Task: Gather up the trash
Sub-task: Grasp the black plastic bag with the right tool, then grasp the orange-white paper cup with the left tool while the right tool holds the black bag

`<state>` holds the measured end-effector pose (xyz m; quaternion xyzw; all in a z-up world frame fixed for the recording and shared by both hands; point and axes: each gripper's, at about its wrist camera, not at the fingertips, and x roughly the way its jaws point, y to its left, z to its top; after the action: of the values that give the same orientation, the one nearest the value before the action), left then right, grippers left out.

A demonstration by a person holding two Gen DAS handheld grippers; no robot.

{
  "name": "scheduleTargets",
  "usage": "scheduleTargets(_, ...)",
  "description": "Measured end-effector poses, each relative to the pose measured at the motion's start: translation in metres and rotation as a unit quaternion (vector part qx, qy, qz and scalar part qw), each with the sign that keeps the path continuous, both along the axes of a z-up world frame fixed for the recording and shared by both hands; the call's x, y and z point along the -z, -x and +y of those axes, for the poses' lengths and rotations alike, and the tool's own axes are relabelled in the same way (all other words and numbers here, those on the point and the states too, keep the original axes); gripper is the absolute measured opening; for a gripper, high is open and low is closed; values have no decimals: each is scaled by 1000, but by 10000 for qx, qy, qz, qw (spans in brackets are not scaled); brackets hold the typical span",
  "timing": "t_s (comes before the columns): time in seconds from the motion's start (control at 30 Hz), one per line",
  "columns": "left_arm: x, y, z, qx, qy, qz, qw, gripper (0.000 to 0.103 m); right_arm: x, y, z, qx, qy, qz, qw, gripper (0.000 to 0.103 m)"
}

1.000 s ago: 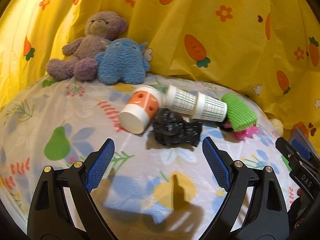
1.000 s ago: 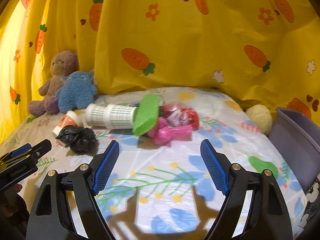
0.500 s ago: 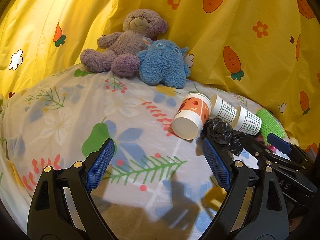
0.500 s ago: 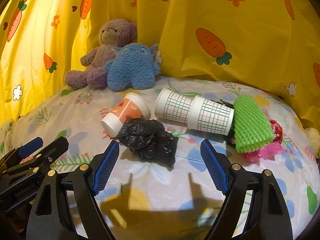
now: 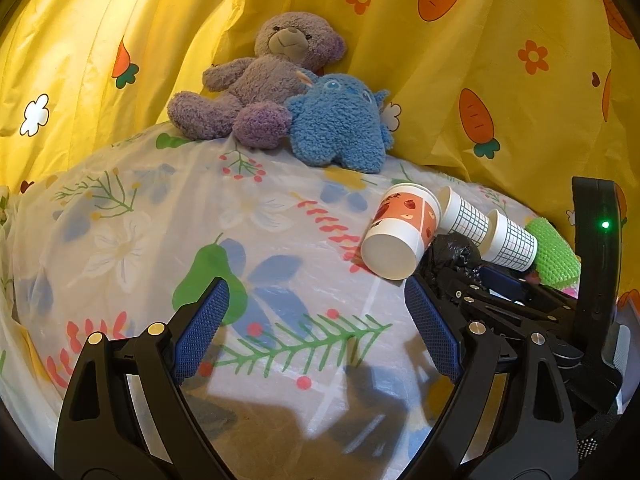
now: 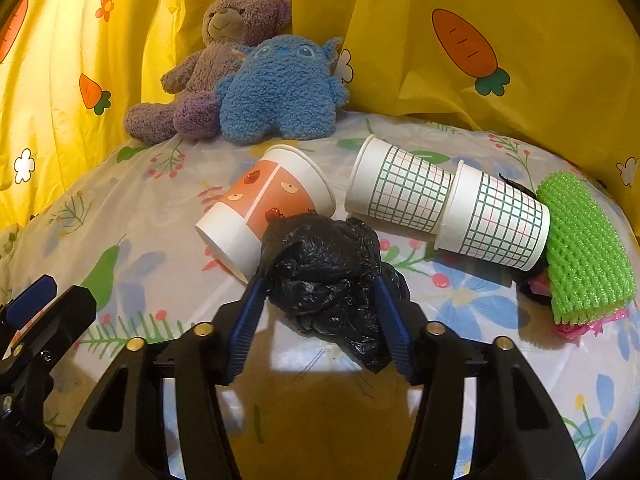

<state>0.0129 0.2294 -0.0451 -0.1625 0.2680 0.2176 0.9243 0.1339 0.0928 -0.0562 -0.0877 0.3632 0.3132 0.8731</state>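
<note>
My right claw [image 6: 320,320] has just been closing, and its blue pads now squeeze the crumpled black plastic bag [image 6: 326,270] from both sides. I grab it first, I think, because it lies nearest. The bag sits at twelve o'clock from the claw, touching the orange paper cup [image 6: 268,208] at ten o'clock. My left claw [image 5: 316,334] stays wide and holds nothing.

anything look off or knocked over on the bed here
Yes: three paper cups lie tipped on their sides, the orange cup beside two checked cups. A crumpled black bag sits between the right gripper pads.
</note>
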Motion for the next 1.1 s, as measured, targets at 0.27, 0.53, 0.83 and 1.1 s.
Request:
scheduleTargets(0.27,-8,-18,-16,444,106,0,9990,88,-3,2,-23,163,-187,17,9997,6)
scheduleTargets(0.53,-10,-63,-16,839,185,-33,9963,88,-18,12,-62,367,-459,-251,9980,4)
scheduleTargets(0.83,11,-107,0,1292,877,-20,9877,88,-22,19,-101,557,-690,-281,9957,4)
scheduleTargets(1.1,26,-129,1,1268,924,332,9871,86,-20,23,-111,496,-814,-242,9952,4)
